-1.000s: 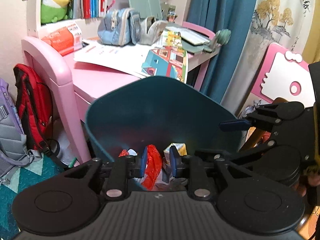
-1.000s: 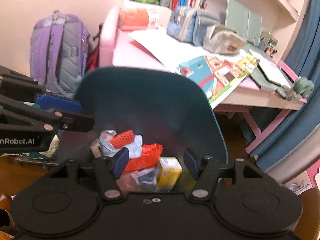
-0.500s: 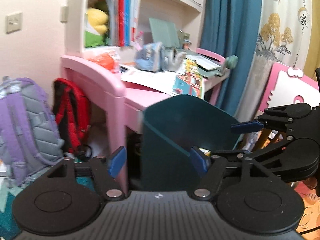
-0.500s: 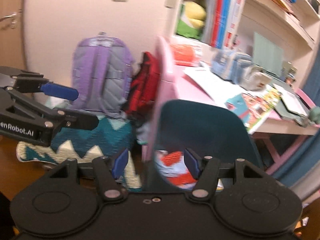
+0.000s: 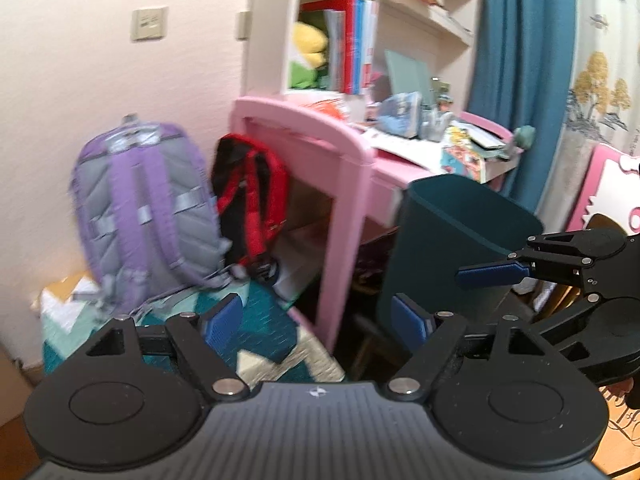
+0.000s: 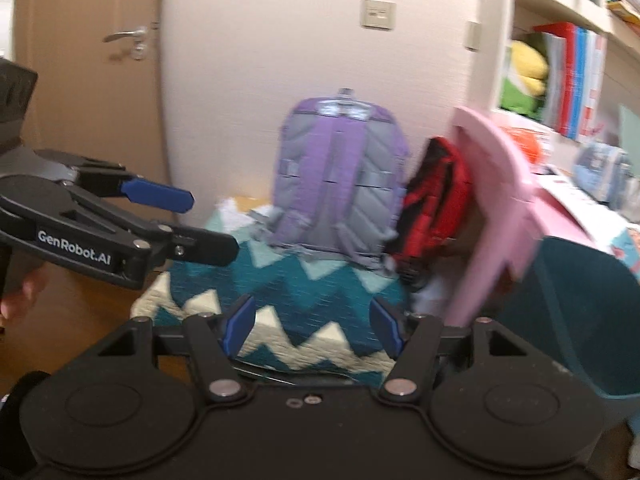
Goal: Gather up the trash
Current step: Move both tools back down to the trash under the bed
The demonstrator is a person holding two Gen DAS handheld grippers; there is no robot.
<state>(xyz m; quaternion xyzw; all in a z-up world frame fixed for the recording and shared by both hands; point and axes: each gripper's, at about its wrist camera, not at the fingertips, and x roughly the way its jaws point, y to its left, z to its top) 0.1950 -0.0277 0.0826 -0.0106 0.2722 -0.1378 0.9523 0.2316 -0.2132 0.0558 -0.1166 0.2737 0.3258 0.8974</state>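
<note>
Trash bin (image 5: 460,240), the dark teal one, stands on the floor beside the pink desk (image 5: 344,152), at about 3 o'clock from your left gripper (image 5: 316,322) in the left wrist view; its inside is not visible from here, so you cannot tell what it holds. In the right wrist view the same bin sits at the far 3 o'clock edge, partly behind the desk's pink side panel.

Your left gripper has just been spreading its jaws, and nothing lies between the blue pads (image 5: 222,320); past them you see only the zigzag teal and cream rug (image 5: 272,344). Your right gripper (image 6: 314,326) also stands spread wide with nothing between its pads, pointing at the same rug.

At 12 o'clock from your right gripper a purple and grey backpack (image 6: 340,176) leans upright against the wall, its base on the rug. A red and black backpack (image 6: 436,196) is just beside it at its 3 o'clock, tucked against the desk's side. In the left wrist view the right gripper reaches in from 3 o'clock, one blue pad in front of the bin's wall; whether it touches, you cannot tell.

Books and a yellow and green plush toy (image 5: 308,56) fill the shelf above the desk, and papers and pouches cover the desktop. A door with a metal handle (image 6: 124,36) shows at 10 o'clock in the right wrist view
</note>
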